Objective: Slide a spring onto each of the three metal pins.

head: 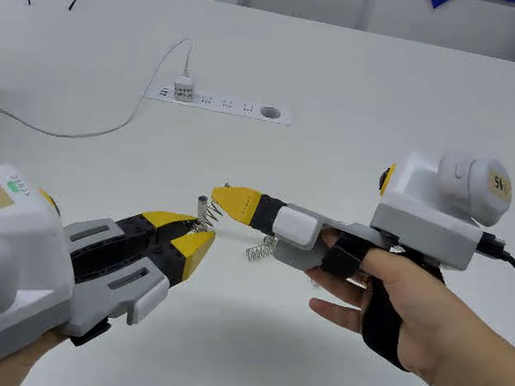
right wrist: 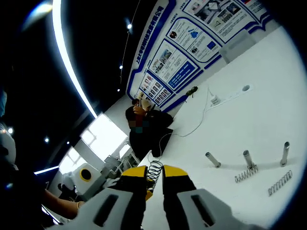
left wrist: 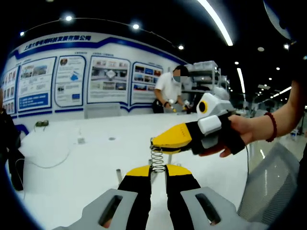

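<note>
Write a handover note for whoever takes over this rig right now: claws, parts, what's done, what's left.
Left claw: shut on one end of the held spring.
Right claw: shut on the same spring's other end, above the table.
Pins: three, standing on the table, all bare.
Loose springs: two, lying flat by the pins.
Done: no spring on a pin yet.
Left: release one claw, slide the held spring onto a pin, then fit the other two.

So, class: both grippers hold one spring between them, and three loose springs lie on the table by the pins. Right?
Not quite. Two loose springs lie by the pins, not three; the right gripper view shows it. The left gripper and right gripper do hold one spring between them.
</note>
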`<action>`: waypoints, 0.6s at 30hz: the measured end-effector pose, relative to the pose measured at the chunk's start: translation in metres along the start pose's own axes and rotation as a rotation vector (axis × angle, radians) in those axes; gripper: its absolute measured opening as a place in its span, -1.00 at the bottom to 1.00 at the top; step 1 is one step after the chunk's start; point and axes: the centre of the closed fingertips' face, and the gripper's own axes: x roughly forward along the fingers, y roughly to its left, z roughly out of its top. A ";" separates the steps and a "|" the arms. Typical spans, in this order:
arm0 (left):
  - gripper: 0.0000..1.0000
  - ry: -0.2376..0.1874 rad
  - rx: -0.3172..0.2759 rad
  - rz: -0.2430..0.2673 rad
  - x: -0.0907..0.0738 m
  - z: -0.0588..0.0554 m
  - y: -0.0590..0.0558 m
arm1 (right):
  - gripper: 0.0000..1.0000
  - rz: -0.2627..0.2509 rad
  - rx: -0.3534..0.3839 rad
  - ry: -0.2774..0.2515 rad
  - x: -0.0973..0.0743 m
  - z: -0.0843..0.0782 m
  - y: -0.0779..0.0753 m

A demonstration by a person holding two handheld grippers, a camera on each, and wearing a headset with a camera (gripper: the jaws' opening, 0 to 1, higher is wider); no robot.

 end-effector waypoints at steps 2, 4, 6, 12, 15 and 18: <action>-0.80 0.003 0.008 0.001 0.000 0.000 0.000 | -0.75 0.015 -0.011 -0.002 0.000 0.000 0.003; -0.80 0.008 0.013 0.002 0.000 -0.001 0.000 | -0.75 0.018 -0.024 0.002 0.000 -0.001 0.004; -0.79 0.015 0.021 0.003 -0.001 -0.001 0.000 | -0.75 0.022 -0.029 0.004 0.000 -0.001 0.004; -0.79 0.069 0.041 0.000 -0.001 -0.009 -0.001 | -0.76 0.020 -0.065 0.031 0.001 -0.006 0.002; -0.79 0.091 0.064 0.002 -0.001 -0.011 0.000 | -0.76 0.021 -0.088 0.037 0.001 -0.009 0.003; -0.78 0.118 0.070 0.005 -0.001 -0.015 0.001 | -0.77 0.025 -0.111 0.049 0.002 -0.012 0.005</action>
